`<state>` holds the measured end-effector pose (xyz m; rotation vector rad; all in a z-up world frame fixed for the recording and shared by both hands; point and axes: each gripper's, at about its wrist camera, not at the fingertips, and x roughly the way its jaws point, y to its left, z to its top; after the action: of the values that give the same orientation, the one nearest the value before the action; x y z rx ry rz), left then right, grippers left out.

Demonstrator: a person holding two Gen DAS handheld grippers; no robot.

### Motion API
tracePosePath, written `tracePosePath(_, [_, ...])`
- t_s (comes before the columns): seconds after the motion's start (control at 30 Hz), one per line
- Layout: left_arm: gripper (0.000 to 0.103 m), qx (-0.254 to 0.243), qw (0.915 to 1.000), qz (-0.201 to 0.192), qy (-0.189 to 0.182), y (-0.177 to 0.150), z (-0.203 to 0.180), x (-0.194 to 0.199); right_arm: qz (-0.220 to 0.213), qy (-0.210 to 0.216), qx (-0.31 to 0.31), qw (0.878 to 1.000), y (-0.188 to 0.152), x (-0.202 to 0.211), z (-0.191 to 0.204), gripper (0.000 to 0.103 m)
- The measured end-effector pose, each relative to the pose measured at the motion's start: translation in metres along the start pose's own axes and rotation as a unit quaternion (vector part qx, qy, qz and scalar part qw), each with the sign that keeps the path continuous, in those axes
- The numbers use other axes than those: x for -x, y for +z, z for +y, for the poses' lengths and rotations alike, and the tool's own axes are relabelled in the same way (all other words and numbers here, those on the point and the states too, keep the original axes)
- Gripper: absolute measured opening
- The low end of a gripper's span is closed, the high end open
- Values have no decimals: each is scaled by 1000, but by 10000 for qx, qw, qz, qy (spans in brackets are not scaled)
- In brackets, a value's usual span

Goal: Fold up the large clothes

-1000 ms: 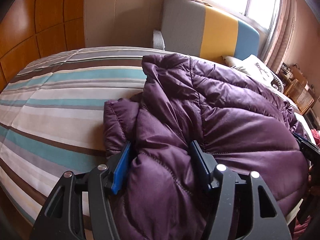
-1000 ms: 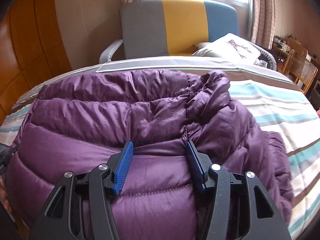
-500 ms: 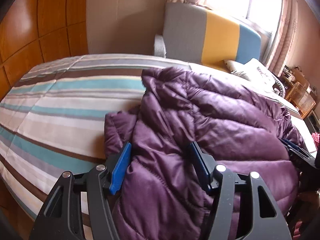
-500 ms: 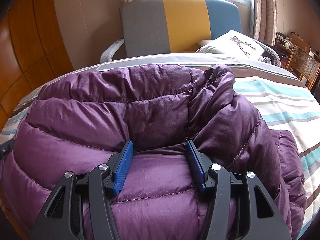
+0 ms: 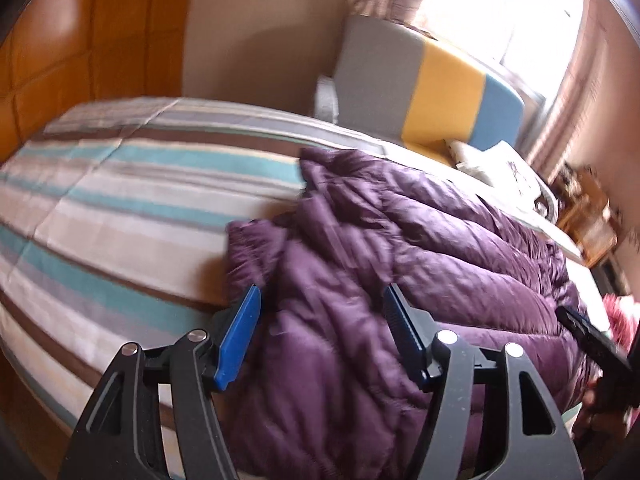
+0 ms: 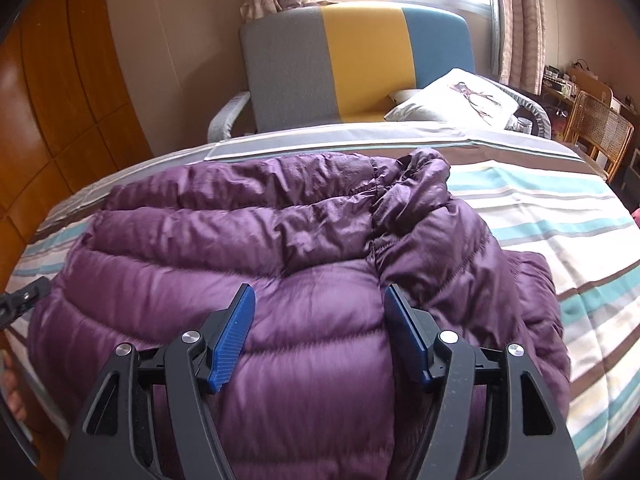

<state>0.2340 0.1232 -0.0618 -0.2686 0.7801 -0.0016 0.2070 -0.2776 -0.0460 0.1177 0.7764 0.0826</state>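
A puffy purple quilted jacket lies folded in a bundle on the striped bed. In the left wrist view my left gripper hovers over the jacket's left edge. Its jaws are opening, with loose fabric between the blue pads and no pinch on it. In the right wrist view the jacket fills the middle, collar bunched at its far right. My right gripper straddles a smooth quilted roll. Its jaws are opening too, and the pads do not squeeze the fabric.
A grey, yellow and blue armchair stands behind the bed with a white pillow on it. A rattan chair is at the far right. Wooden wall panels line the left. The other gripper shows at the left edge.
Both grippers have let go of the jacket and their jaws stand wider. The pinched puckers between the pads have relaxed. The left view has lifted and rolled slightly, and the right has pulled back.
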Motion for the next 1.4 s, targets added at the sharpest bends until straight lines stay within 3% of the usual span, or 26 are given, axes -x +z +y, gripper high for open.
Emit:
tracePosePath(0.03, [65,104,9999,3,-5,0,8,1,-38,35,3,10000,-3,7,2,66])
tracePosePath(0.17, [68,549,9984,128,-95,-5,44,1,-47,208,58,9998,-9,20,12,38])
tracePosePath(0.2, [68,656,9976,173,-167,-6,52,0,-52,292,53,9995,-11,23,16,36])
tracePosePath(0.37, [74,1118,9907,340,-693,-14,78,-8,-98,473,286,9984,-19,30,46,35])
tracePosePath(0.6, [74,1796,9709,659,-1442,-17,85,-37,-33,417,352,9985,-27,28,53,35])
tracePosePath(0.87, [73,1929,9544,837,-2118,-13,74,-59,359,239,638,9970,-44,-3,61,35])
tracePosePath(0.9, [70,1896,9533,863,-2185,-12,71,-62,366,236,626,9971,-45,-5,61,35])
tracePosePath(0.93, [58,1894,9511,906,-2266,-11,69,-66,361,220,648,9970,-47,-7,62,35])
tracePosePath(1.0, [50,1961,9474,931,-2351,-14,66,-72,320,165,709,9968,-50,-7,63,35])
tracePosePath(1.07, [28,1957,9456,881,-2446,-16,64,-74,307,140,683,9971,-52,-7,63,35])
tracePosePath(1.13, [20,1872,9465,825,-2496,-18,60,-73,281,91,699,9971,-54,-8,65,35])
tracePosePath(1.4, [13,1463,9473,322,-2831,7,35,-30,172,127,550,9983,-60,-9,61,35])
